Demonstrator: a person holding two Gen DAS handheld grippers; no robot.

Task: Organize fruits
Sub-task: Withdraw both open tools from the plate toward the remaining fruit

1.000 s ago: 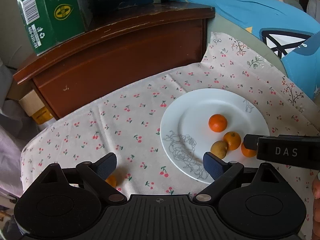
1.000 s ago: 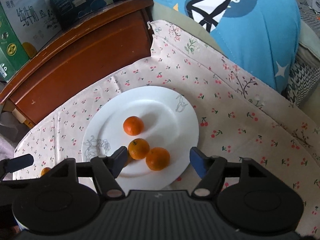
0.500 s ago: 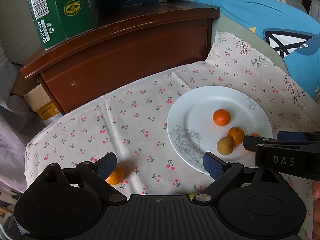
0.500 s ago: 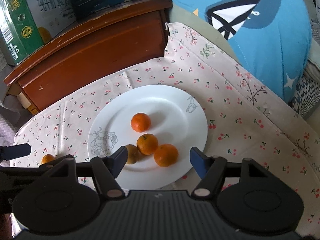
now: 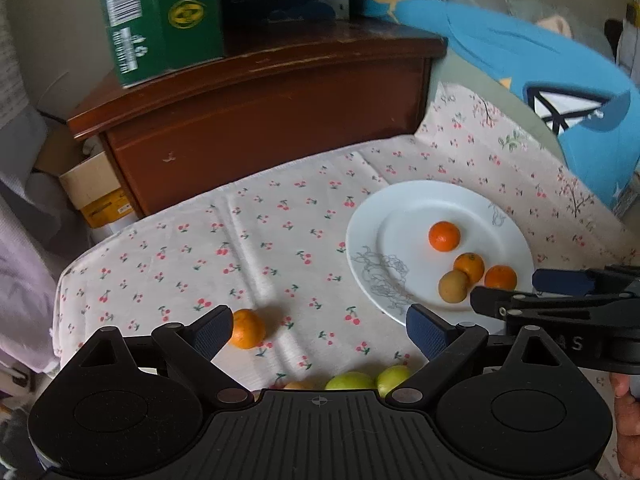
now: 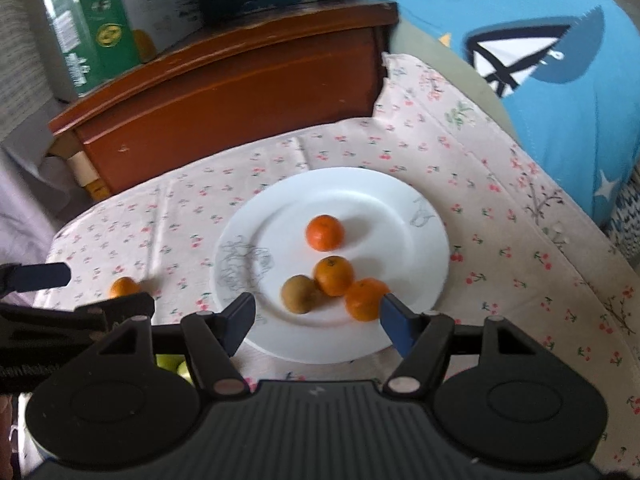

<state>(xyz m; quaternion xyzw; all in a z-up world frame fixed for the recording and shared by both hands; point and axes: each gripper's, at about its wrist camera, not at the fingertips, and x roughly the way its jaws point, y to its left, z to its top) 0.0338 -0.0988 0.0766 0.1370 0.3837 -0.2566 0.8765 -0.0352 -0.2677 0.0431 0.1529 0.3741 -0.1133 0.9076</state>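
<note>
Both grippers are hovering empty, fingers spread: left gripper [image 5: 319, 322] over the cloth [image 5: 248, 240], right gripper [image 6: 316, 316] over the plate [image 6: 400, 200]. Four fruits are sitting on the plate; a loose orange [image 5: 247, 328] is lying beside the left fingertip [image 5: 212, 330]. Probable next pick: the left gripper should be centring on it before squeezing gently, since it could roll.

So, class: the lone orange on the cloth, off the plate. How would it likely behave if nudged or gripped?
The lone orange is round, so a nudge would probably roll it across the flat cherry-print cloth. It looks small and firm, likely light. Its curved skin might slip from flat pads unless gripped centrally.
</note>
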